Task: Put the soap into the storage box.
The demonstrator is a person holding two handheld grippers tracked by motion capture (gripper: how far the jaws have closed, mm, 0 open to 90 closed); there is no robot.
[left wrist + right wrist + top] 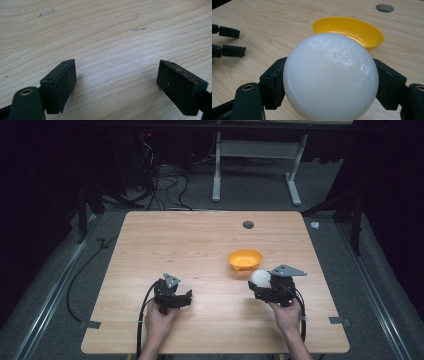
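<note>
We are holding a white ball between the two black jaws of our right gripper, and the pads are pressing on its left and right sides, so the ball is sitting clamped at its widest part. In the high view the white ball is hovering at the right half of the wooden table, just in front of a yellow bowl and close to its near rim, though we cannot tell whether ball and table are touching. In the right gripper view the yellow bowl is lying just behind the ball, open side up and tipped a little toward us.

Our right hand is gripping the right gripper from behind, with the grey three-cornered plate on top of it.

Moving outward to the left, our left gripper is resting low over the table's near left part, well apart from the ball and the bowl. Its jaws are standing wide in the left gripper view, with bare wood grain between the fingers. Our left hand is holding it from the near edge.

Farther back, a round grommet hole is sitting in the tabletop beyond the bowl.
</note>
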